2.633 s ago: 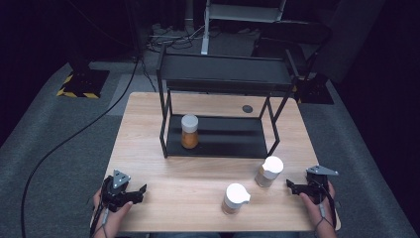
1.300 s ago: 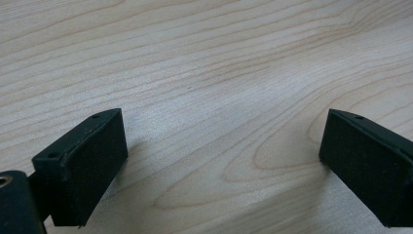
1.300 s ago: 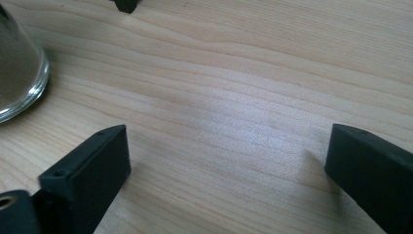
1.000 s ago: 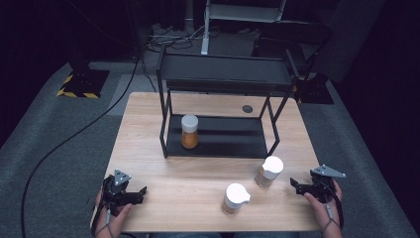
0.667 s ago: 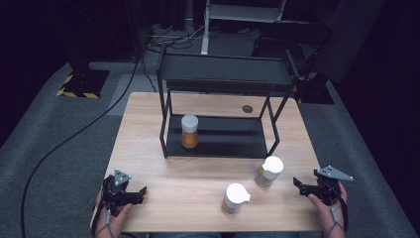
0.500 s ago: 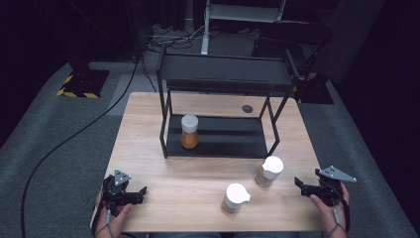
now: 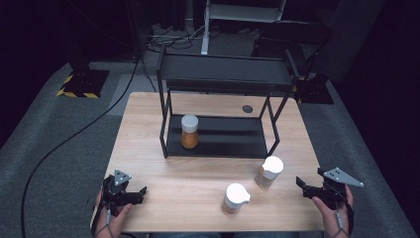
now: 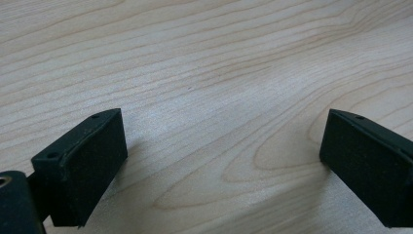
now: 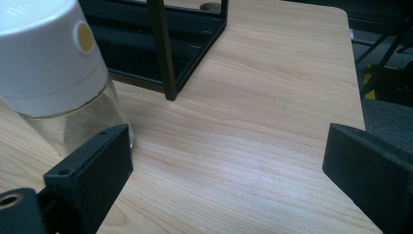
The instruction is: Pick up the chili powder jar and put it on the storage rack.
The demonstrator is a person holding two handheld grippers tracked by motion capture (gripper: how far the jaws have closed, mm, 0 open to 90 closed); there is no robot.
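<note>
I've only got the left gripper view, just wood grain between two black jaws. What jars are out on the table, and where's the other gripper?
Observer: Two white-capped jars stand on the table, one near the front edge, the other behind it to the right.
Operator: Any more jars?
Observer: Yes, a jar of orange contents stands on the lower shelf of the black rack.
Operator: And the right gripper?
Observer: The right gripper is at the table's right edge, jaws open and holding nothing, aimed toward the right-hand white-capped jar.
Operator: How close is it?
Observer: In the right gripper view that jar sits just beyond one jaw, not between them.
</note>
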